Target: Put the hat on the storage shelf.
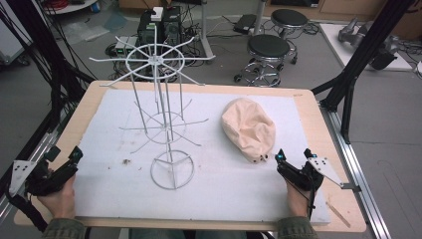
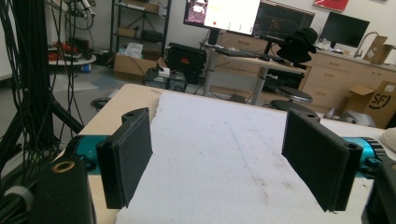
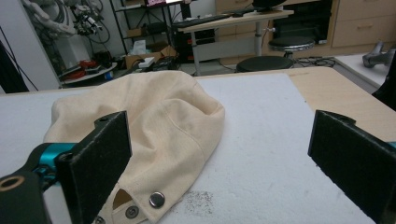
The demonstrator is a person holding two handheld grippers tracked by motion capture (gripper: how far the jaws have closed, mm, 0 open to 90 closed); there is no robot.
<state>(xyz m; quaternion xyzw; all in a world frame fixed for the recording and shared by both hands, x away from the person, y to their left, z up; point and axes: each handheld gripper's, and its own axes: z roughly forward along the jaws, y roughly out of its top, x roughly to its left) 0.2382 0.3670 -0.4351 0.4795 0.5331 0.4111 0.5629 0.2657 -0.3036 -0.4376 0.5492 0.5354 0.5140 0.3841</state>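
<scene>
A cream cloth cap [image 1: 249, 128] lies crumpled on the white mat [image 1: 224, 184], right of centre; its metal snaps [image 3: 156, 199] face my right gripper. A white wire stand [image 1: 160, 114] with radiating arms rises left of centre. My right gripper [image 1: 293, 155] rests on the mat just in front and right of the cap [image 3: 154, 121], jaws wide apart, nothing between them. At the table's left front edge, my left gripper [image 1: 64, 155] is held open and points across bare mat [image 2: 224, 154].
The mat covers a wooden table [image 1: 318, 124]. Black frame posts [image 1: 356, 59] stand at the right and left sides. Stools [image 1: 268, 52] and cables sit on the floor beyond the far edge. A small dark stain [image 1: 126, 161] marks the mat near the stand's ring base.
</scene>
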